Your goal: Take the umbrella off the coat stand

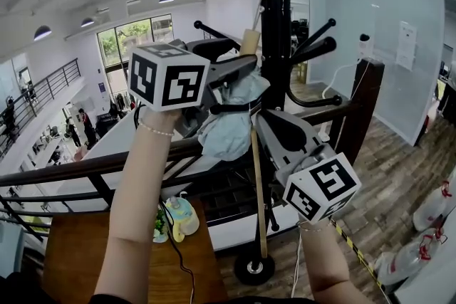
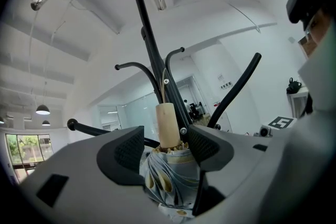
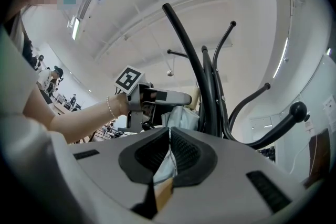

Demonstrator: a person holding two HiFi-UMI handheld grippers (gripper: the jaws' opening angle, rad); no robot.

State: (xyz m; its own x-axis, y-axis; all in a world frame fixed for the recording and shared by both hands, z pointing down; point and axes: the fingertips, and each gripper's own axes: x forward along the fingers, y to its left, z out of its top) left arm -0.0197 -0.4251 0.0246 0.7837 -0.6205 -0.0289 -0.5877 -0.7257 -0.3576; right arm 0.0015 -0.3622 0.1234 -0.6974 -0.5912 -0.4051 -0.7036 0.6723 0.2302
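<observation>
The folded light-blue umbrella (image 1: 229,121) hangs upright against the black coat stand (image 1: 273,25), its wooden shaft (image 1: 257,189) running down toward the stand's base (image 1: 253,269). My left gripper (image 1: 239,85) reaches level from the left at the canopy's top. In the left gripper view this left gripper (image 2: 165,147) stands open, with the umbrella canopy (image 2: 168,181) and wooden tip (image 2: 168,126) between the jaws. My right gripper (image 1: 265,119) comes up from below right. In the right gripper view the right gripper (image 3: 169,152) is shut on the umbrella's fabric (image 3: 167,162) and shaft.
The stand's curved hooks (image 1: 313,46) spread around both grippers. Behind it run a dark railing (image 1: 85,167) and a dark post (image 1: 360,110). Below left is a wooden table (image 1: 78,245) with a small pale object (image 1: 179,217). White bags (image 1: 427,217) lie on the floor at right.
</observation>
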